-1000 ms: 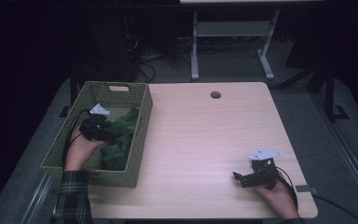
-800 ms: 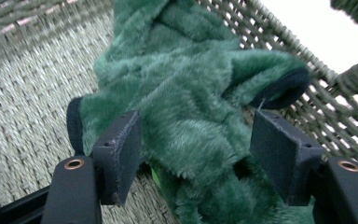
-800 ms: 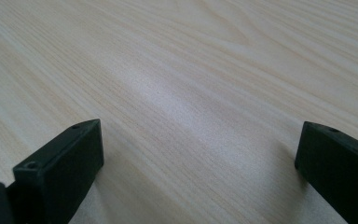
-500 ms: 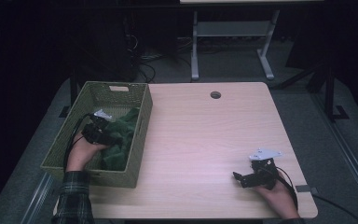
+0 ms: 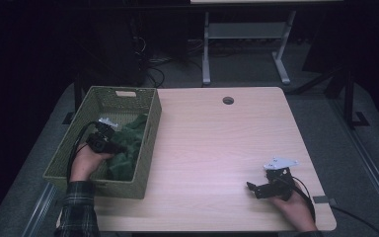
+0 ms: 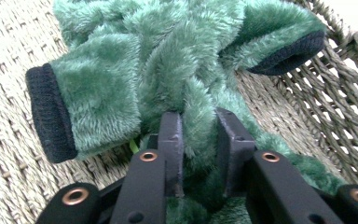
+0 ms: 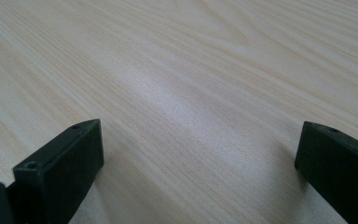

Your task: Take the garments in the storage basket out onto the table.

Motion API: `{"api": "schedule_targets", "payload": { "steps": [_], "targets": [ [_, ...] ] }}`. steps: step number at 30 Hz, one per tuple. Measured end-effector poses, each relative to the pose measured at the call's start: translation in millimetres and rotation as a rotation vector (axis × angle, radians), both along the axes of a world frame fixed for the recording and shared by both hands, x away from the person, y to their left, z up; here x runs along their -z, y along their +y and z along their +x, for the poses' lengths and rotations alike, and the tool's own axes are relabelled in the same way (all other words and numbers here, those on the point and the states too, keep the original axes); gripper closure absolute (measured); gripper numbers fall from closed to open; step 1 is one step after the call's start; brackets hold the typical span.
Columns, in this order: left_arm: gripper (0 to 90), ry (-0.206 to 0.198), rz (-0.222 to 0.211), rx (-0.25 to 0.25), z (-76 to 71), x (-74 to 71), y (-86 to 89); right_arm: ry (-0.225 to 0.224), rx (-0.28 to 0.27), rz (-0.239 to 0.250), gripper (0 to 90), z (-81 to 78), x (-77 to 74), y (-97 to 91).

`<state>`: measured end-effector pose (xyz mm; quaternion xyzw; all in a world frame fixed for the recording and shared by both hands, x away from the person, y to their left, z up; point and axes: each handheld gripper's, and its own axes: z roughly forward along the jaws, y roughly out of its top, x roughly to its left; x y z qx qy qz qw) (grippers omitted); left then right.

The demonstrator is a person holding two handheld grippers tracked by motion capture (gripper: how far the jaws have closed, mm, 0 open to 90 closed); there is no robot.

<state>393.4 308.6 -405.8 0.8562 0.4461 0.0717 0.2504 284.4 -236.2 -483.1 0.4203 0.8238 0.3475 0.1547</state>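
Note:
A fuzzy green garment (image 5: 128, 143) with dark knitted cuffs (image 6: 51, 114) lies bunched inside a green woven basket (image 5: 128, 96) at the table's left. My left gripper (image 5: 116, 144) reaches into the basket; its jaws have just been closing and now pinch a fold of the green garment (image 6: 198, 116) between them. My right gripper (image 5: 252, 187) rests on the wooden table (image 5: 217, 148) near the front right corner. In the right gripper view its jaws (image 7: 200, 163) stand wide apart with only bare tabletop between them.
The basket's woven wall (image 6: 335, 102) rises close beside the garment. A round cable hole (image 5: 228, 100) sits at the table's far edge. A white desk frame (image 5: 242, 44) and cables stand on the dark floor behind the table.
The left gripper has shifted slightly toward the front of the basket and closed onto the green garment. The right gripper has not moved.

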Motion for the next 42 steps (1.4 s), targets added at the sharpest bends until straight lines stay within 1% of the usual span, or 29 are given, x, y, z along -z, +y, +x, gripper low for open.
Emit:
{"api": "schedule_targets", "payload": {
  "steps": [3,4,8,9,12,14,15,16,17,18,19,20,23,27,28,29,30,31,32,33,35,36,37,39,40,42],
  "targets": [
    [75.8,0.004,-0.012,-0.012,-0.4,-2.2,1.4,-0.001,0.000,0.000,0.8,0.0,0.1,0.0],
    [76.0,-0.006,-0.020,-0.019,-1.1,-4.1,2.2,0.000,0.000,0.000,0.8,0.0,0.0,0.0],
    [76.4,-0.019,-0.031,-0.012,-1.9,-7.5,3.5,0.000,0.000,0.000,0.8,0.0,0.0,0.0],
    [76.4,-0.030,-0.060,-0.005,-3.0,-10.5,3.8,0.000,0.000,0.000,0.8,0.0,0.0,0.0],
    [76.9,-0.042,-0.070,-0.006,-4.4,-14.8,3.7,0.000,0.000,0.000,0.8,0.0,0.0,0.0],
    [77.0,-0.059,-0.077,-0.007,-6.3,-20.3,4.0,0.000,0.000,0.000,0.8,0.0,0.0,0.0],
    [77.4,-0.070,-0.087,-0.014,-7.5,-23.3,4.2,0.000,0.000,0.000,0.8,0.0,0.0,0.0],
    [77.5,-0.091,-0.110,-0.017,-10.0,-29.6,5.6,0.000,0.000,0.000,0.8,0.0,0.0,0.0],
    [77.5,-0.107,-0.121,-0.021,-11.9,-33.6,6.2,0.000,0.000,0.000,0.8,0.0,0.0,0.0],
    [77.5,-0.107,-0.121,-0.021,-11.9,-33.6,6.2,0.000,0.000,0.000,0.8,0.0,0.0,0.0],
    [77.5,-0.129,-0.129,-0.019,-14.8,-39.9,7.2,0.000,0.000,0.000,0.8,0.0,0.0,0.0],
    [77.5,-0.129,-0.129,-0.019,-14.8,-39.9,7.2,0.000,0.000,0.000,0.8,0.0,0.0,0.0],
    [77.8,-0.158,-0.153,-0.021,-18.7,-47.6,8.3,0.000,0.000,0.000,0.7,0.0,0.0,0.0],
    [78.2,-0.195,-0.198,-0.029,-24.5,-60.1,10.2,0.000,0.000,0.000,0.7,0.0,0.0,0.0],
    [78.3,-0.195,-0.198,-0.029,-24.5,-60.1,10.2,0.000,0.000,0.000,0.7,0.0,0.0,0.0],
    [78.3,-0.207,-0.214,-0.031,-26.6,-64.2,11.3,0.000,0.000,0.000,0.8,0.0,0.0,0.0],
    [78.5,-0.207,-0.214,-0.031,-26.6,-64.2,11.3,0.000,0.000,0.000,0.8,0.0,0.0,0.0],
    [78.5,-0.217,-0.244,-0.036,-28.4,-67.4,12.3,0.000,0.000,0.000,0.8,0.0,0.0,0.0],
    [78.5,-0.217,-0.244,-0.036,-28.4,-67.4,12.3,0.000,0.000,0.000,0.8,0.0,0.0,0.0],
    [78.7,-0.224,-0.272,-0.032,-30.2,-70.4,13.5,0.000,0.000,0.000,0.8,0.0,0.0,0.0],
    [79.1,-0.232,-0.300,-0.023,-31.5,-74.3,14.6,0.000,0.000,0.000,0.8,0.0,0.0,0.0],
    [79.2,-0.232,-0.300,-0.023,-31.5,-74.3,14.6,0.000,0.000,0.000,0.8,0.0,0.0,0.0],
    [79.3,-0.245,-0.311,-0.026,-32.5,-79.5,14.5,0.000,0.000,0.000,0.8,0.0,0.0,0.0],
    [79.3,-0.248,-0.305,-0.026,-32.8,-82.3,14.4,0.000,0.000,0.000,0.8,0.0,0.0,0.0],
    [79.4,-0.258,-0.308,-0.026,-33.5,-87.2,13.9,0.001,0.000,0.000,0.8,-0.1,0.0,0.0],
    [79.6,-0.263,-0.322,-0.021,-33.7,-92.0,15.1,-0.001,-0.001,0.000,0.8,0.0,0.0,-0.1]
  ]
}}
